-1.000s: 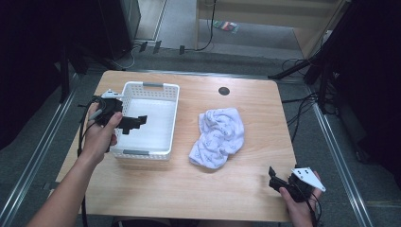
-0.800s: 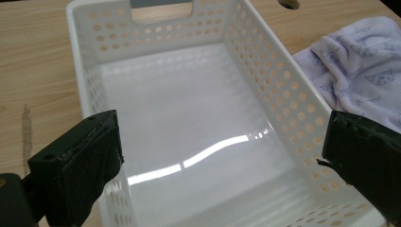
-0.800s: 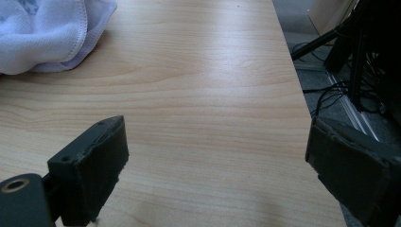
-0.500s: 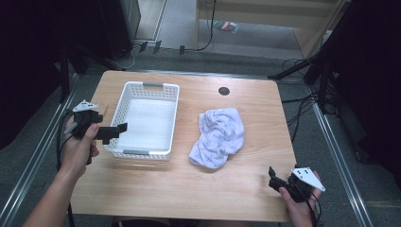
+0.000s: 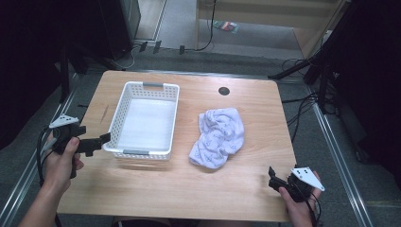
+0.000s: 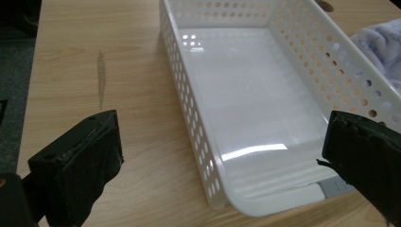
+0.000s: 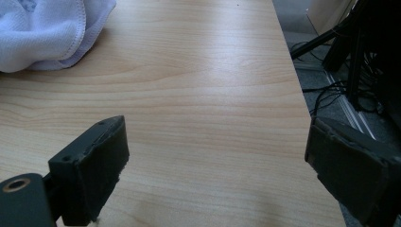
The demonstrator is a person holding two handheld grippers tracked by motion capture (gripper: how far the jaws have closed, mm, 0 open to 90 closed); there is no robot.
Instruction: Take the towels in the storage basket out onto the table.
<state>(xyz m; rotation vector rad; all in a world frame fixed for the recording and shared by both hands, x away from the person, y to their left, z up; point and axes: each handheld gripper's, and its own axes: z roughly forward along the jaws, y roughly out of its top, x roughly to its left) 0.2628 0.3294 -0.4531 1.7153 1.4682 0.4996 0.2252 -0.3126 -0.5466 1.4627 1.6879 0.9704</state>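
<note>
At the wooden surface's (image 5: 156, 189) left edge, the left gripper (image 5: 99, 140), fingers wide, is now backing off the white perforated plastic basket (image 5: 124, 106); the right gripper (image 5: 273, 176), open-fingered, is idling unmoved near the crumpled white towel (image 5: 218, 137).

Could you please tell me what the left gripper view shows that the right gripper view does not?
Left gripper view: the white basket, with nothing in it, seen between the open jaws of the left hand-held gripper, and a dark streak on the wood. Right gripper view: the table's right edge, with cables on the floor past it, between the open jaws of the right hand-held gripper. Both: the wooden table and part of the white cloth.
</note>
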